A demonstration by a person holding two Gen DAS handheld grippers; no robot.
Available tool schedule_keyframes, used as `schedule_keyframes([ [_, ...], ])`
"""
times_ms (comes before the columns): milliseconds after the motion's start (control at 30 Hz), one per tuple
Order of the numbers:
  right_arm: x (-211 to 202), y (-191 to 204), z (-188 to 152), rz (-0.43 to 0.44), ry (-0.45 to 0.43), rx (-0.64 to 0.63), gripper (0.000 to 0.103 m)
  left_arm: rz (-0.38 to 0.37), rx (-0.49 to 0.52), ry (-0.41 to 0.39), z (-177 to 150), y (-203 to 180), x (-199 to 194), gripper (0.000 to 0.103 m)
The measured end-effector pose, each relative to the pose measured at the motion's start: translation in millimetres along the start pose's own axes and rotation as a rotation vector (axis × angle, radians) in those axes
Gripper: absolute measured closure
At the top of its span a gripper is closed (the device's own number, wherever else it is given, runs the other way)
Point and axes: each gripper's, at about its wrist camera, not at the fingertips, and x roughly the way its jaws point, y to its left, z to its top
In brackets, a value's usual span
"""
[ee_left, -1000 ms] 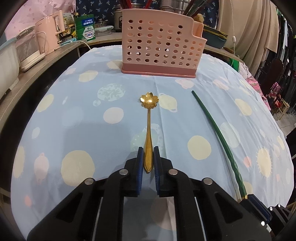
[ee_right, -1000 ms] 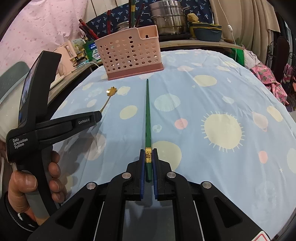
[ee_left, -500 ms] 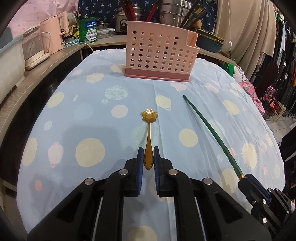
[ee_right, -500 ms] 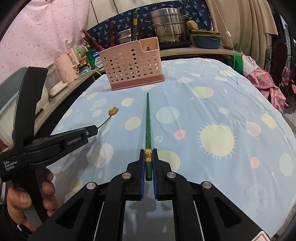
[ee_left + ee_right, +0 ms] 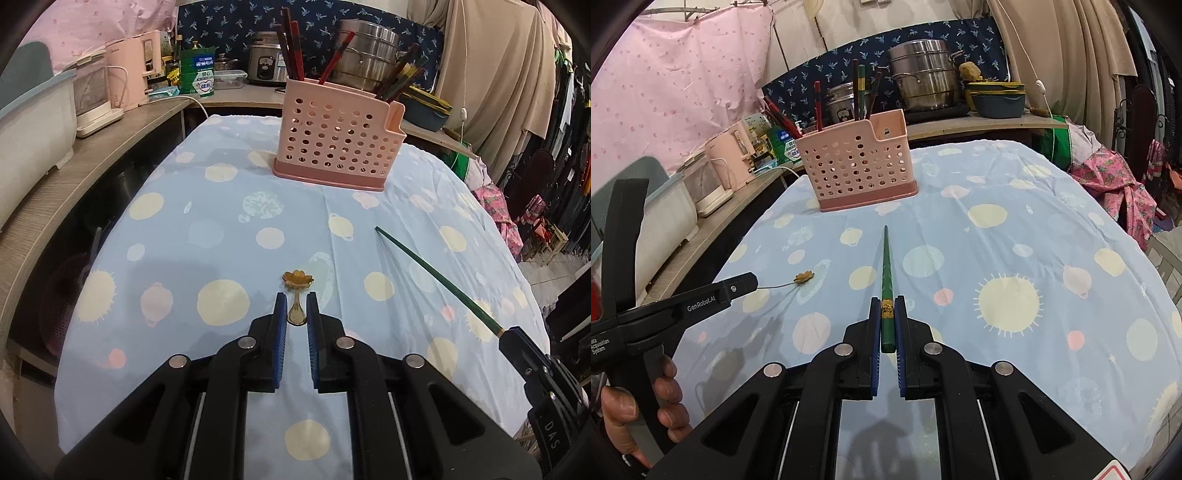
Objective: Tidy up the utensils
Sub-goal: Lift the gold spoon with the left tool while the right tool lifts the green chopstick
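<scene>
My left gripper [image 5: 295, 301] is shut on the handle of a small gold spoon [image 5: 297, 280] with a flower-shaped bowl, held above the cloth and pointing forward. It also shows in the right wrist view [image 5: 803, 277]. My right gripper [image 5: 887, 308] is shut on the thick end of a green chopstick [image 5: 886, 266], also lifted; the chopstick shows in the left wrist view [image 5: 436, 275]. A pink perforated utensil holder [image 5: 338, 146] stands at the far end of the table with several red and dark chopsticks in it; it also shows in the right wrist view [image 5: 858, 168].
The table carries a light blue cloth [image 5: 229, 236] with pale spots. A wooden counter [image 5: 92, 155] runs along the left with kettles and a white tub. Steel pots [image 5: 923, 81] stand behind the holder. Clothes hang at the right.
Both grippers have risen and drawn back from the holder with their utensils. The spoon and the chopstick now hang higher above the cloth and look shorter.
</scene>
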Motion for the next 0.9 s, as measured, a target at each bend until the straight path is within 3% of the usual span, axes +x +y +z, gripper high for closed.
schedule_keyframes([
  [367,-30.8,-2.3,31.1,0.034,-0.075,0.035,0.096,0.012,-0.006,-0.051,19.9,7.7,-21.7,0.094],
  [500,-38.7,-6.1,47.9,0.058,-0.099,0.062,0.096,0.007,0.0,-0.07,33.2,7.7,-28.7,0.102],
  [900,-48.8,-11.3,91.3,0.078,-0.188,0.088,0.096,-0.007,0.006,-0.099,52.3,10.1,-33.0,0.103],
])
